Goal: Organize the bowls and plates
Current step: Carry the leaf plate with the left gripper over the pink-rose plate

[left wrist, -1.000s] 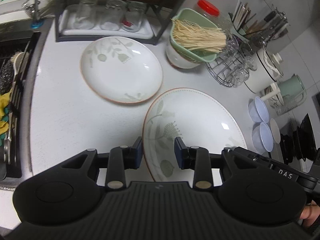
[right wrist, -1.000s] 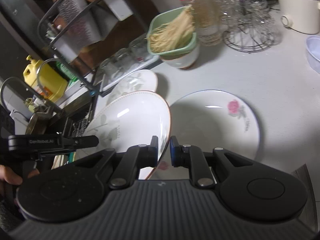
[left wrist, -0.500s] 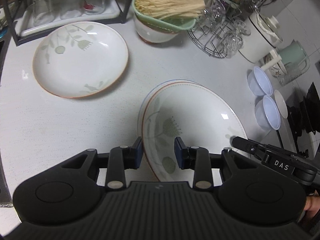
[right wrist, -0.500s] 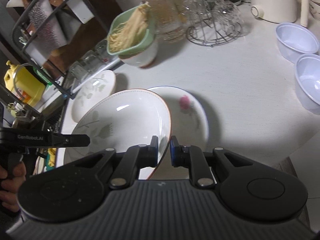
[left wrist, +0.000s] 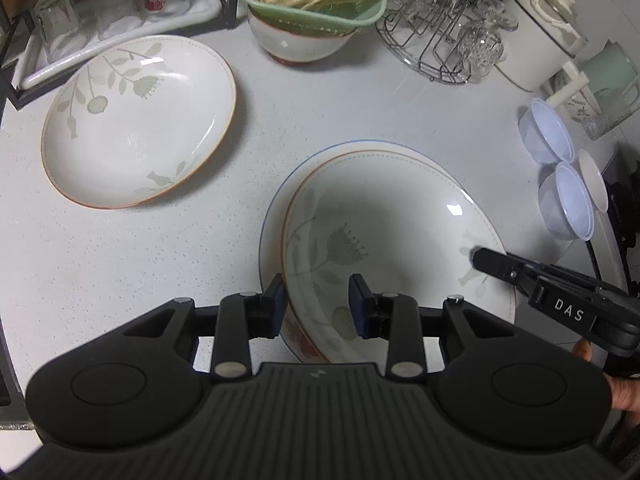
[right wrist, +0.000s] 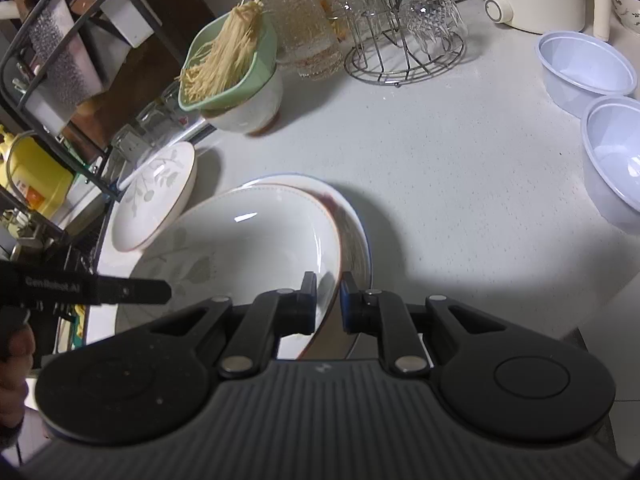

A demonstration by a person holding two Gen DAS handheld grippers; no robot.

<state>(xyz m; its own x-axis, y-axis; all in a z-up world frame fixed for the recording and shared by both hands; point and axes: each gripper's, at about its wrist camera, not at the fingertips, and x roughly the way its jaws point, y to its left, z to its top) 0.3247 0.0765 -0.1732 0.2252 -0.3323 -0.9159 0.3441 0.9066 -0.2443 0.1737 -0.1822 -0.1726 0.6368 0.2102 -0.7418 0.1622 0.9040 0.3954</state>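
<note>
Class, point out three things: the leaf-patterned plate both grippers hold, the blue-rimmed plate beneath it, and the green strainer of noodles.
held plate point(left wrist: 384, 216), left wrist view, on its bare inner well.
blue-rimmed plate point(left wrist: 267, 236), left wrist view, on its exposed left rim.
green strainer point(right wrist: 262, 68), right wrist view, on its outer wall.

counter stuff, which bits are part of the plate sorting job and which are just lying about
Job:
- leaf plate held in both tongs: left tongs, right tongs
- blue-rimmed plate under it
- second leaf plate
- plastic bowls

Lying about:
- noodle strainer
- glass rack
- red-lidded jar
</note>
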